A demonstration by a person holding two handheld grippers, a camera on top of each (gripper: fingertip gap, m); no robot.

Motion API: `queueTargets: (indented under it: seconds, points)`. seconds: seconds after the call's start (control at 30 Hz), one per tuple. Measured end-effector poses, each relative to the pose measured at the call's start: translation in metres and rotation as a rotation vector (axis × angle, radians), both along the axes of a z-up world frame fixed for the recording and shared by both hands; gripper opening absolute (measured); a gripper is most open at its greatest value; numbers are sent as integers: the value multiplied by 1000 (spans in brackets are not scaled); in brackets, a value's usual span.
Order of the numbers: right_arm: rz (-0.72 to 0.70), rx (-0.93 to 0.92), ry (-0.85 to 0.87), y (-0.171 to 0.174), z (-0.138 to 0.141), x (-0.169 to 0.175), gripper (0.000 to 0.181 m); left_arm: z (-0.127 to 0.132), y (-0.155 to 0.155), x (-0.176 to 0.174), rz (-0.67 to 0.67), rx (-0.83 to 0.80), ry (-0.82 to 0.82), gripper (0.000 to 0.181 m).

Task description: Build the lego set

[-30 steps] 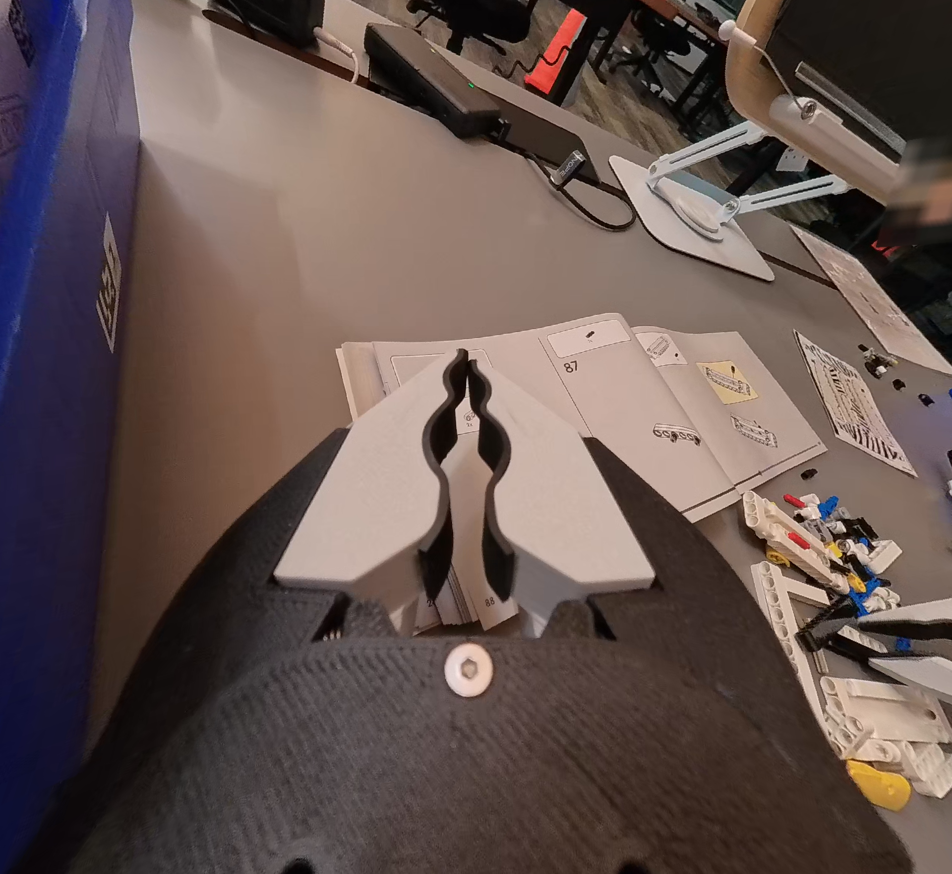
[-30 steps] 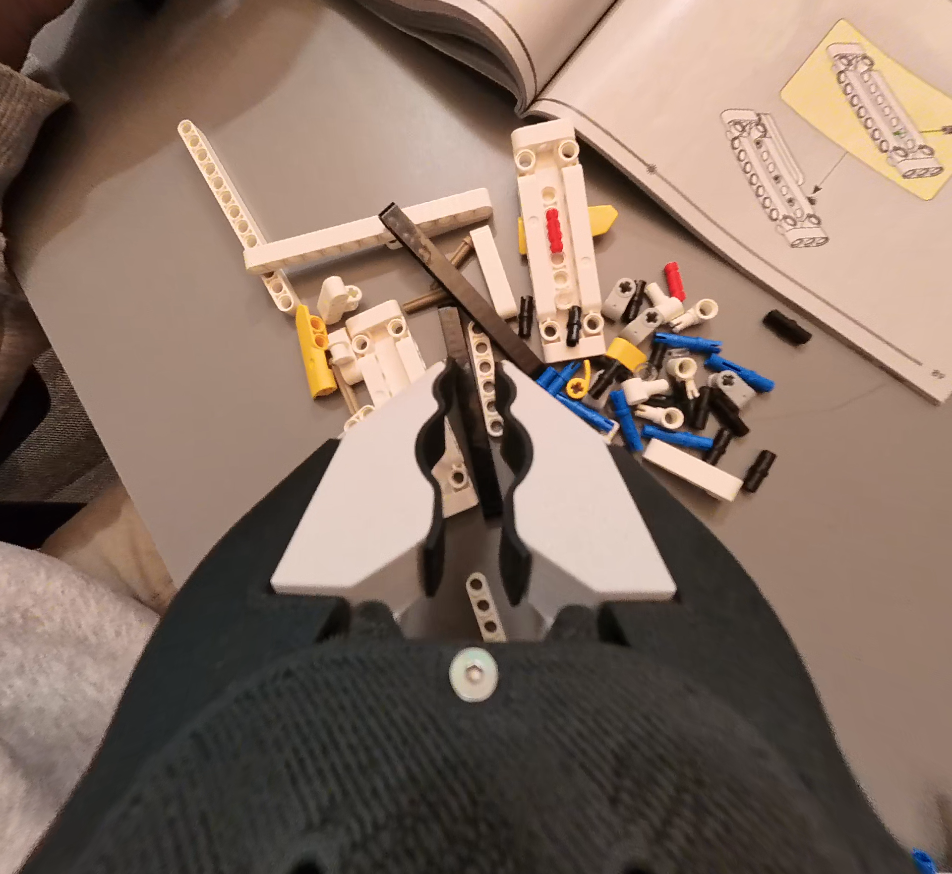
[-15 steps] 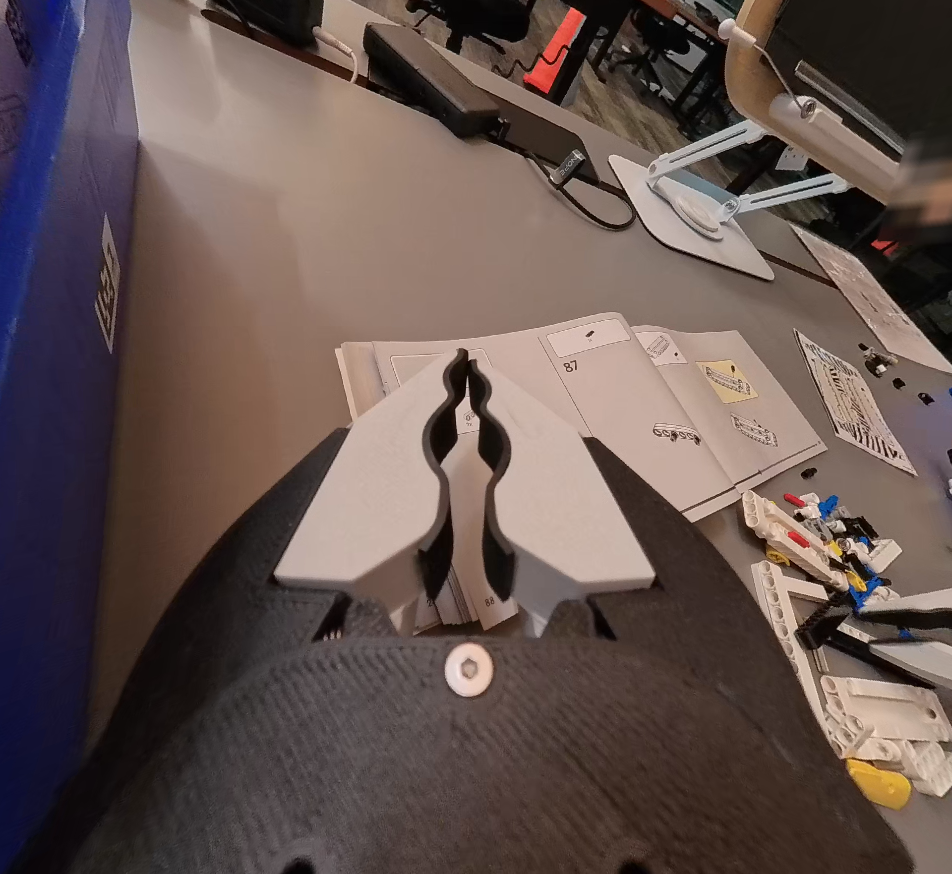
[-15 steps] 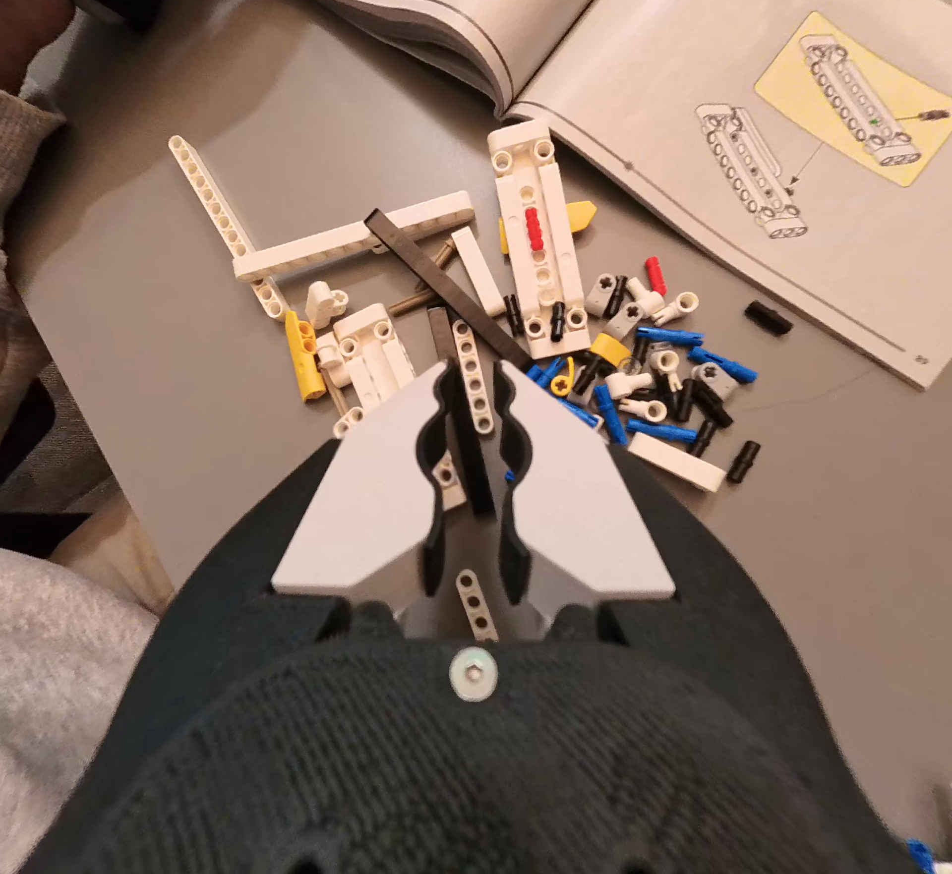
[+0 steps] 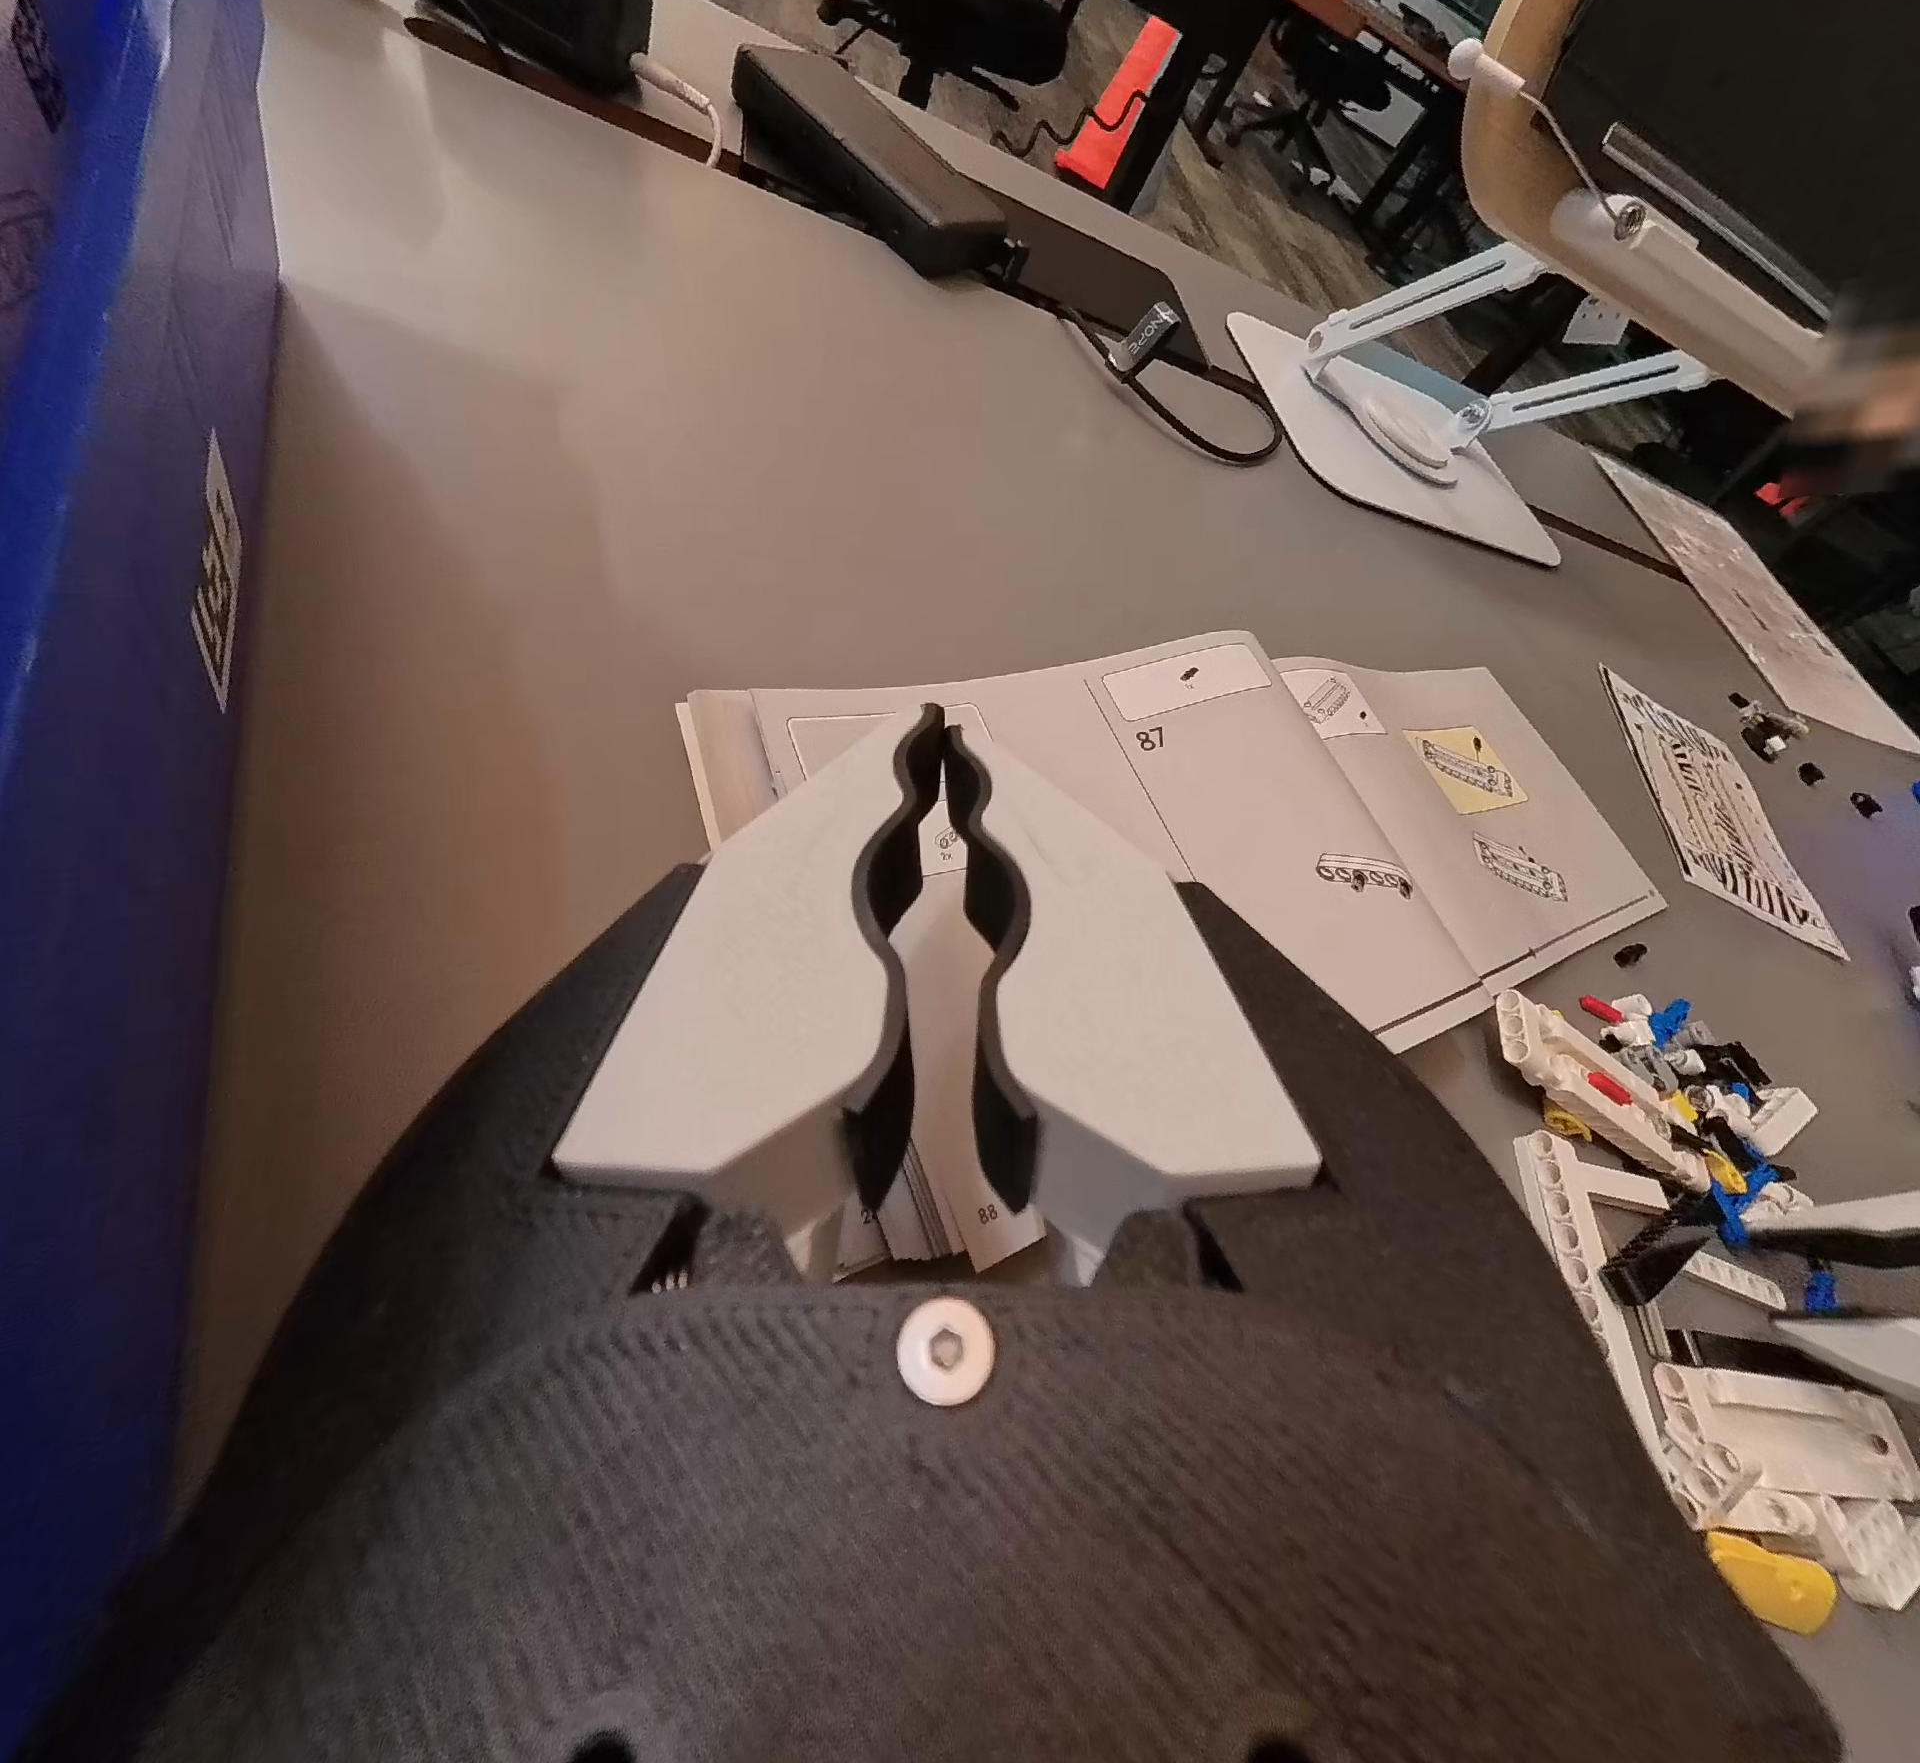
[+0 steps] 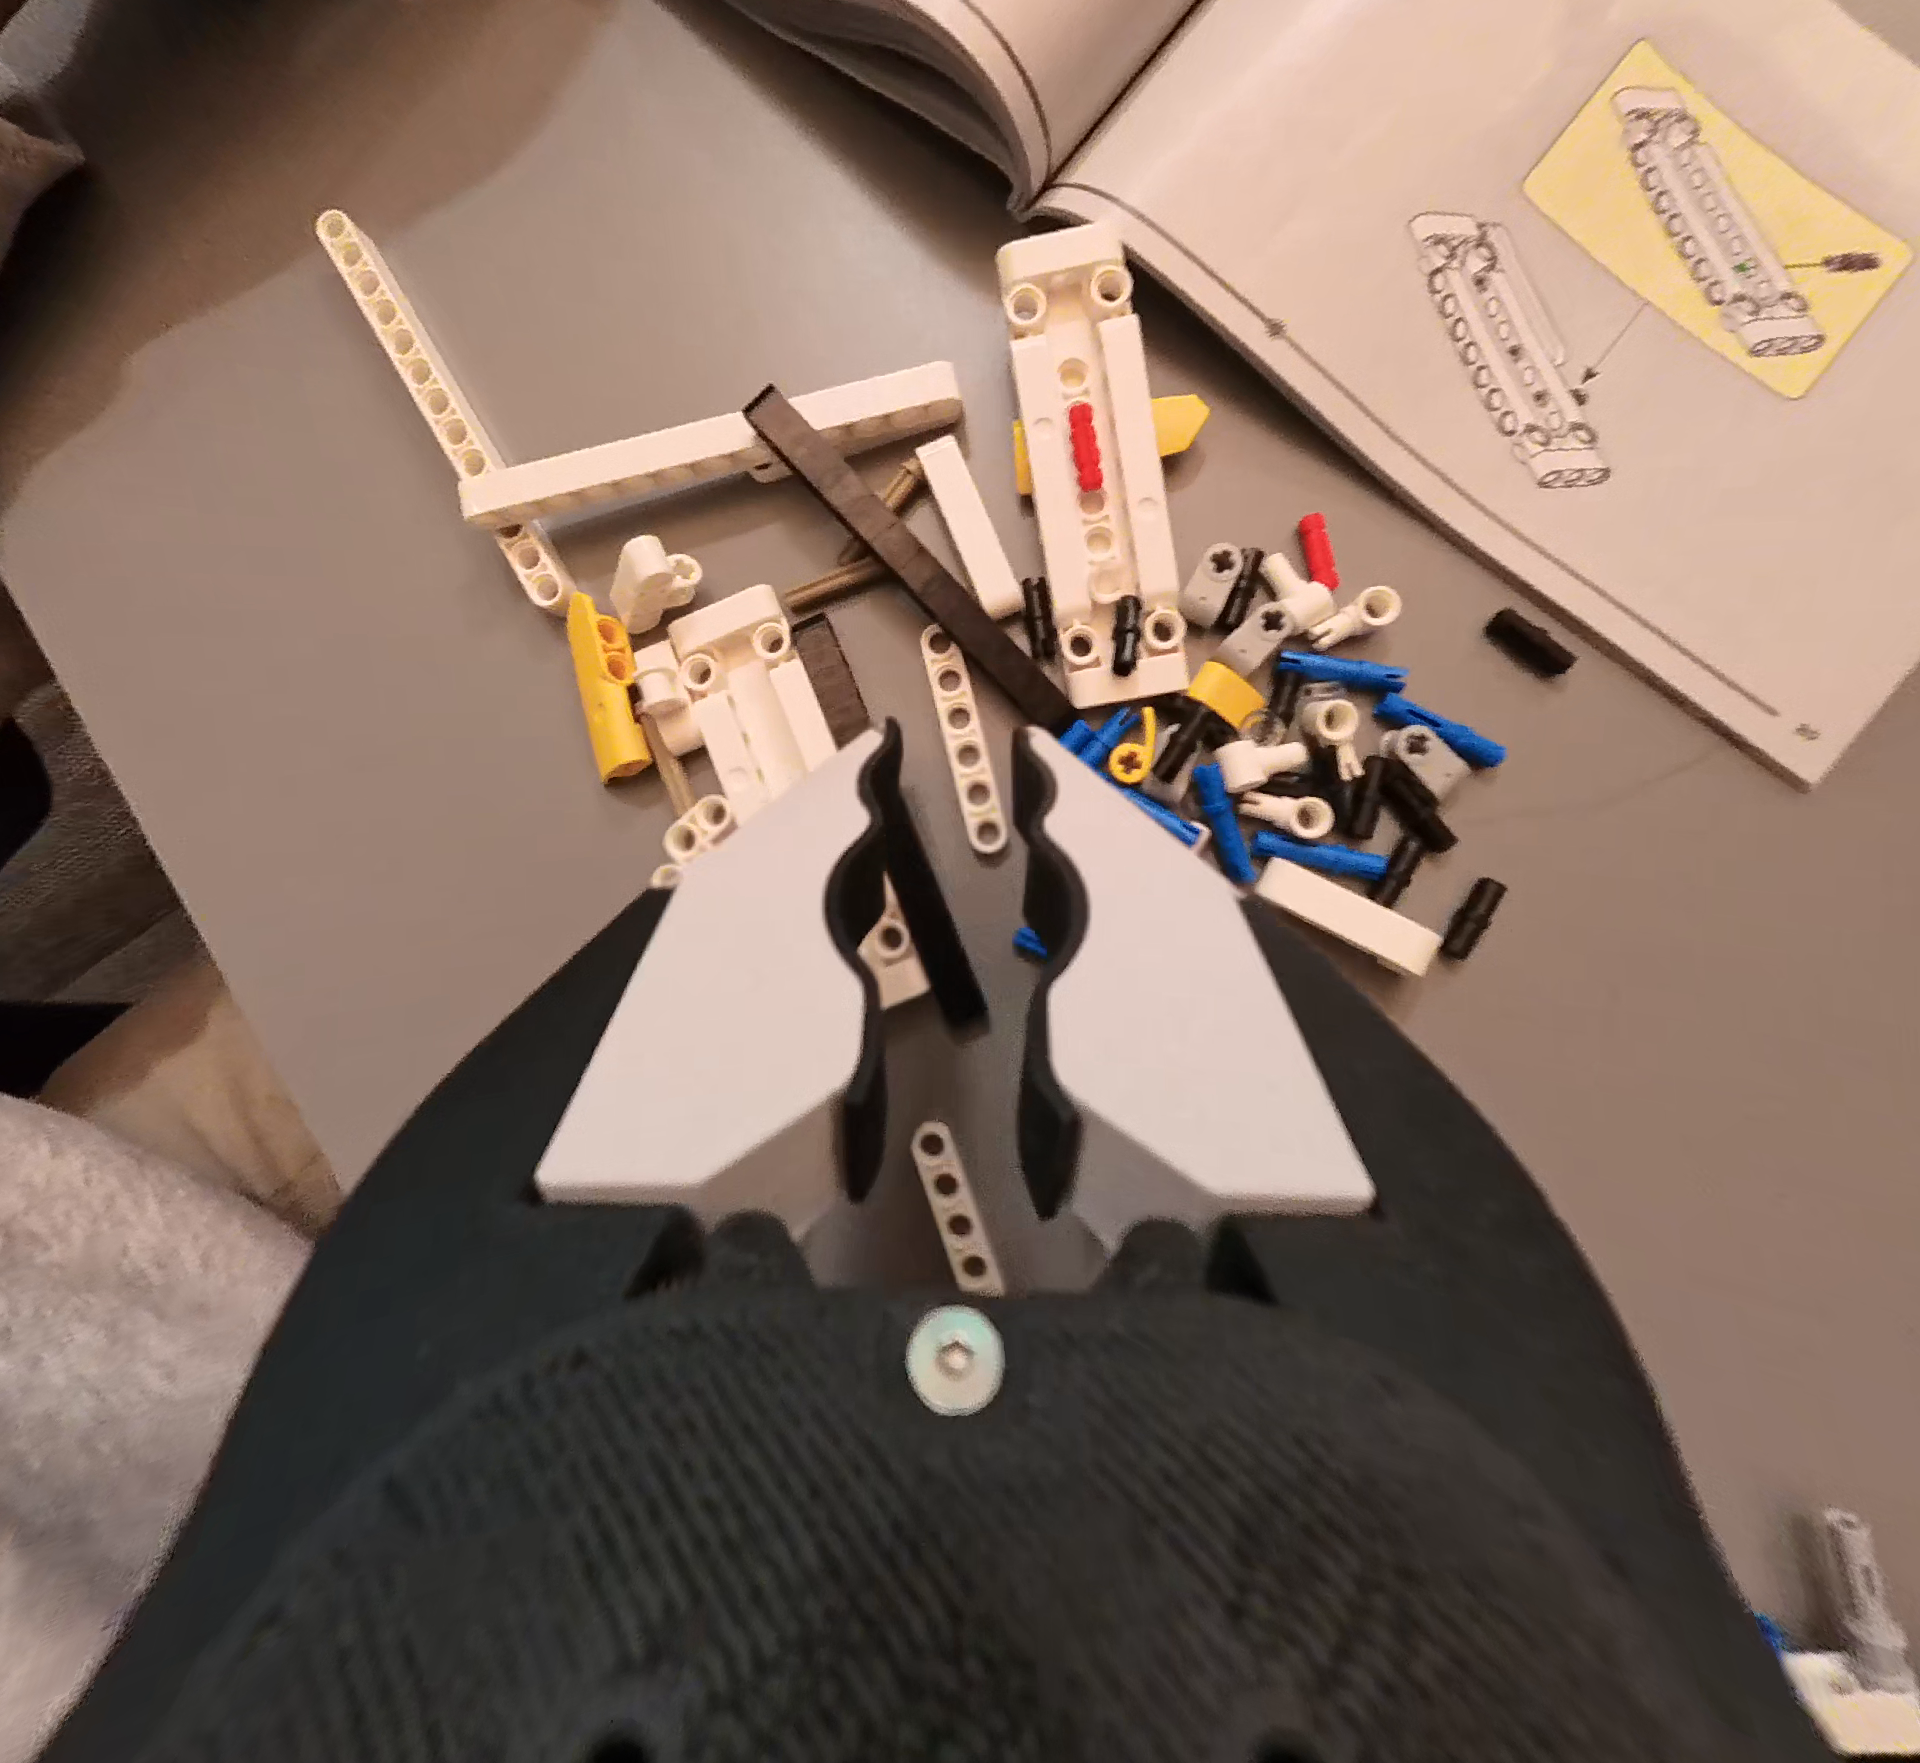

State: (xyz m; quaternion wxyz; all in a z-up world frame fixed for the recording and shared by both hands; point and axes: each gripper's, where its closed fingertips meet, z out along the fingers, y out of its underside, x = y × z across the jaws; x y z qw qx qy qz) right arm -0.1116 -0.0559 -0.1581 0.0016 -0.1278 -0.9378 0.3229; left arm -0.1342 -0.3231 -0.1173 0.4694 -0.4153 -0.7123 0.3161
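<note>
My right gripper (image 6: pixel 956 742) is open just above a pile of lego parts on the grey table (image 6: pixel 312 778). A short black beam (image 6: pixel 925 892) lies between its jaws by the left finger, with a gap to the right finger. A thin white liftarm (image 6: pixel 966 747) sits at the fingertips. Ahead lie a long black beam (image 6: pixel 894 550), a white panel (image 6: pixel 1122 425) with a red pin (image 6: pixel 1086 446), white beams (image 6: pixel 717 456), a yellow piece (image 6: pixel 608 695) and blue pins (image 6: pixel 1340 674). My left gripper (image 5: pixel 932 726) is shut and empty over the open instruction booklet (image 5: pixel 1299 830).
The booklet (image 6: pixel 1351 155) lies just beyond the pile. A blue box (image 5: pixel 104 570) stands along the left. A sticker sheet (image 5: pixel 1704 830), a white monitor stand (image 5: pixel 1392 446) and a black device (image 5: pixel 883 155) sit farther back. The table edge and a sleeve (image 6: pixel 104 1298) are at left. Some 25 cm of space lies between my two pairs of fingers. From my right tips it is roughly 6 cm to the yellow piece (image 6: pixel 608 695); from my left, 25 cm. It is also in sight in the left wrist view (image 5: pixel 1782 1574).
My right gripper's jaws have spread wider around the short black beam, and the pile has shifted a little in its view. The left gripper has not moved.
</note>
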Motion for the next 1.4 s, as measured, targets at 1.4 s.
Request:
queueTargets:
  seconds: [1.4]
  points:
    - [-38,90,83,93,0,23,5,2,-1,1,11,29,26,0]
